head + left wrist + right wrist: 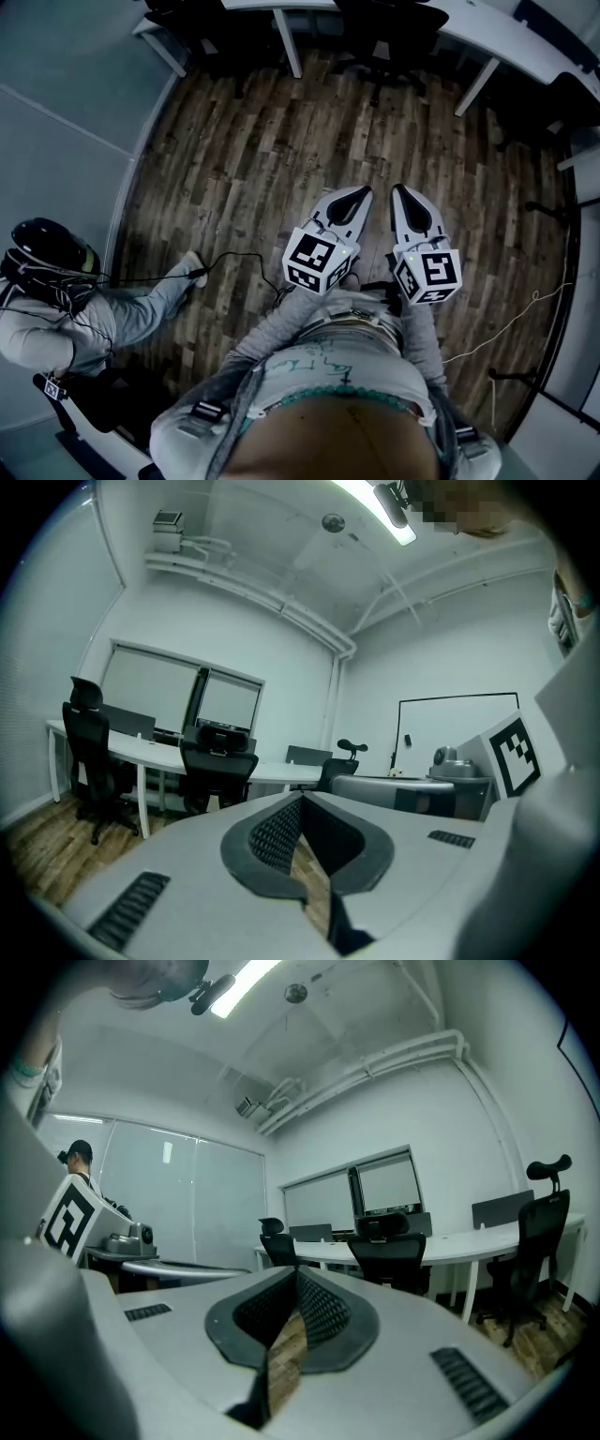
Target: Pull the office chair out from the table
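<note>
**A shared office**

Black high-backed office chairs (217, 766) stand along a long, curved white worktop (469, 1239) beneath wide windows (150, 691). A whiteboard (455, 728) hangs on one wall, a strip light (375, 499) runs across the ceiling, and the floor (281, 141) is wood plank.

A wide stretch of bare wood floor (281, 159) lies open ahead, out to the far white table (506, 45). Black office chairs (389, 37) stand at the table's near edge, blocking the room beneath it. A person (66, 319) sits near left, with a black cable (234, 256) lying across the floor beside them. Dark stand legs (553, 214) stand along the right edge.
</note>
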`<state>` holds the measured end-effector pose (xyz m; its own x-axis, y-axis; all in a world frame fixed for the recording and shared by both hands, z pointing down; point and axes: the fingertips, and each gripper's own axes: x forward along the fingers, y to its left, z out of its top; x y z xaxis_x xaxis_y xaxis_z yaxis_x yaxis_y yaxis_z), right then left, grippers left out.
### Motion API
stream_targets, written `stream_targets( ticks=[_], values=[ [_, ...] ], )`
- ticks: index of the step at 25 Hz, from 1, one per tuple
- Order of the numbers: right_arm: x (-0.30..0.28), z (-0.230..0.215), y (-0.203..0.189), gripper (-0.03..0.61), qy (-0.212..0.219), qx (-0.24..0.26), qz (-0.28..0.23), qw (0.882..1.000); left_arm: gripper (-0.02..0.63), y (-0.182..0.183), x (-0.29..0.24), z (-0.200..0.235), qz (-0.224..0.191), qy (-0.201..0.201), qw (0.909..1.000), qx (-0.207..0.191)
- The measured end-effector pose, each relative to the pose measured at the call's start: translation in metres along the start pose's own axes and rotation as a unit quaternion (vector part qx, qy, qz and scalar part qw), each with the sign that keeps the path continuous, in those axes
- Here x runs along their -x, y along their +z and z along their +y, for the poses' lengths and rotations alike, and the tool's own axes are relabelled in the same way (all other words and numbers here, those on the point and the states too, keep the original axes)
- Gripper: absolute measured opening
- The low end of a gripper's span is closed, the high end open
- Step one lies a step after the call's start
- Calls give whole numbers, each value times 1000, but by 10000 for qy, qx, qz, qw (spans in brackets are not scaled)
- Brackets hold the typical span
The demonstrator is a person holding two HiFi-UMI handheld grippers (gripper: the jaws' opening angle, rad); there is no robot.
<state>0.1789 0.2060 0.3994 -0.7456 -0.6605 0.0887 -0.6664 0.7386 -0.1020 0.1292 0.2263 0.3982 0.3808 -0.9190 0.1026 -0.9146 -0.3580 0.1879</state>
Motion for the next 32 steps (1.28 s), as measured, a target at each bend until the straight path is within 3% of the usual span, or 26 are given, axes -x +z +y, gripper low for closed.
stream_targets(
  ticks=[19,32],
  values=[
    [-126,-45,19,21,-233,40,36,9997,11,33,-99,95,-15,-525,9986,90],
    [-201,-49,17,21,-494,-124,105,9986,11,45,-131,163,128,-819,9966,41]
  ],
)
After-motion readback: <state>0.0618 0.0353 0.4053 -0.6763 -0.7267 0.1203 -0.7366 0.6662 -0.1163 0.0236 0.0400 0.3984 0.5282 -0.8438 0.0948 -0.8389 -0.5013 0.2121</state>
